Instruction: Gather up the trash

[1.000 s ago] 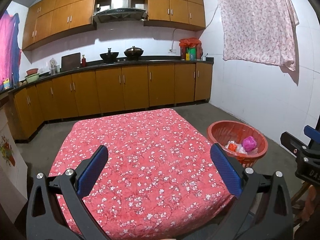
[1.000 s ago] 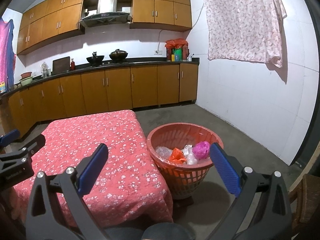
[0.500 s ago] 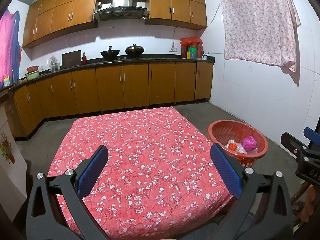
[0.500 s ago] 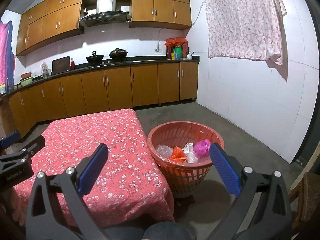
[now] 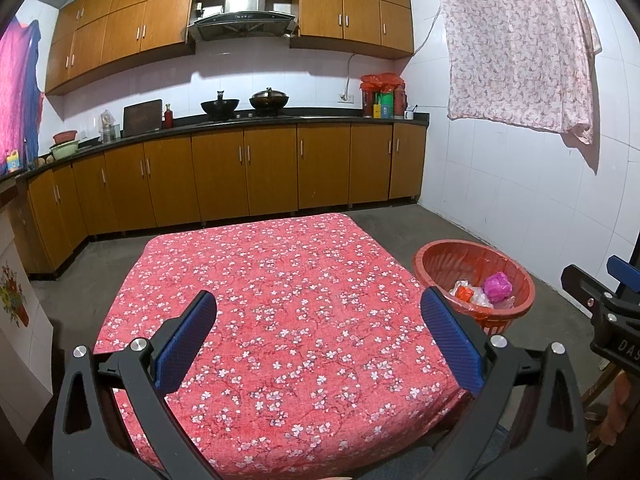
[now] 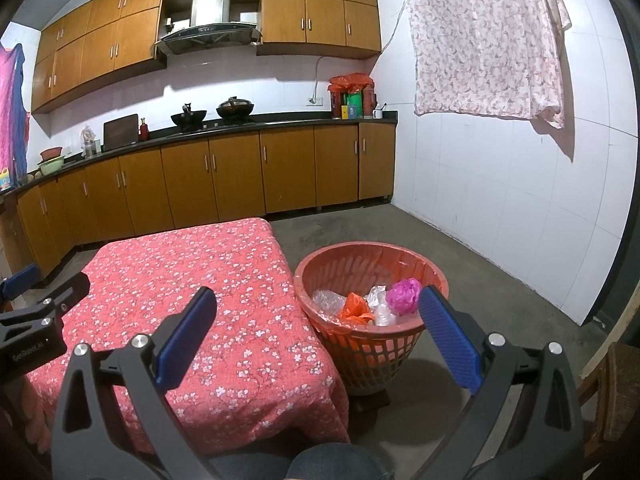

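All the trash I see sits in the red basket (image 6: 372, 276) on the floor just beside the worktop (image 5: 280, 300): pink wad (image 6: 404, 295), orange scrap (image 6: 354, 307), clear plastic film (image 6: 328, 300). I judge it light, soft, crinkly and slippery, so I'd pinch a bunched fold. Left tongs (image 5: 318, 342) and right tongs (image 6: 318, 340) both hover spread wide, empty, aimed level and forward.

We see the red basket (image 6: 362, 344) upright on the floor at the desk's (image 6: 208, 304) three o'clock, holding a pink wad (image 6: 404, 295), orange scrap (image 6: 354, 307) and clear plastic (image 6: 328, 300).
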